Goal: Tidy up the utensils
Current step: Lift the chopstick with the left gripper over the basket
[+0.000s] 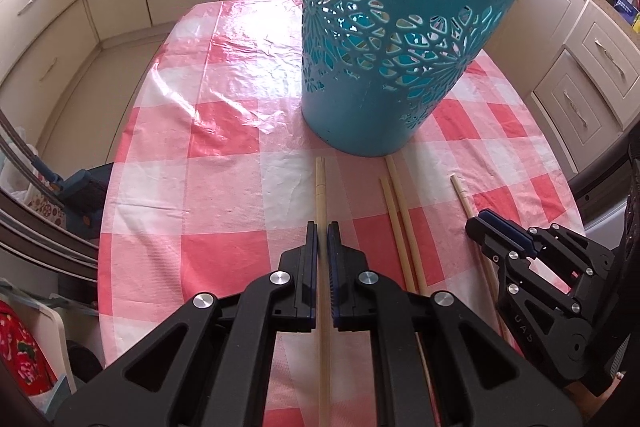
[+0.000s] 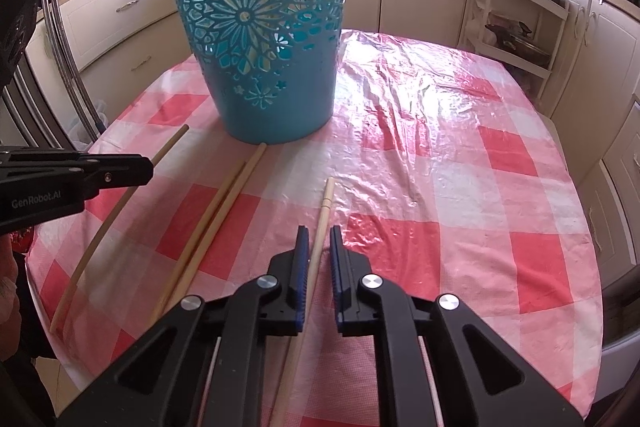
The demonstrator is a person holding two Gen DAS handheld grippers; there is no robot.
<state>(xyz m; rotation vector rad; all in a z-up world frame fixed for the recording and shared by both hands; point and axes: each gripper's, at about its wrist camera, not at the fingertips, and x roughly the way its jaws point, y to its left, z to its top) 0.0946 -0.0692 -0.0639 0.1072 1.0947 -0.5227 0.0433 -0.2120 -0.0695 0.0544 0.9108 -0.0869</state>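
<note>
While the blue bin stands upright toward the far side of the counter, four chopsticks lie on the checked cloth just in front of it, and we hold two of them. Our left hand-held gripper is clamped on the leftmost chopstick, pads pressed to both sides partway along its length, its blunt end pointing at the bin. Our right hand-held gripper straddles the rightmost chopstick; the jaws stand nearly together, and we think one pad touches the wood while a slim gap shows at the other, though the fisheye makes that hard to judge. Between them a pair lies side by side, touching along most of its length, thick ends just short of the bin's base.

We judge these sticks light, stiff and smooth, likely bamboo, so they will pivot or slide in a loose pinch. Taking hold near the middle keeps them balanced; a grip near one end would let the far tip droop. The bin's rim sits high, so each stick must be lifted well clear and tipped end-down to drop in. The cloth is glossy and wrinkled, and a stick nudged sideways may skate.
</note>
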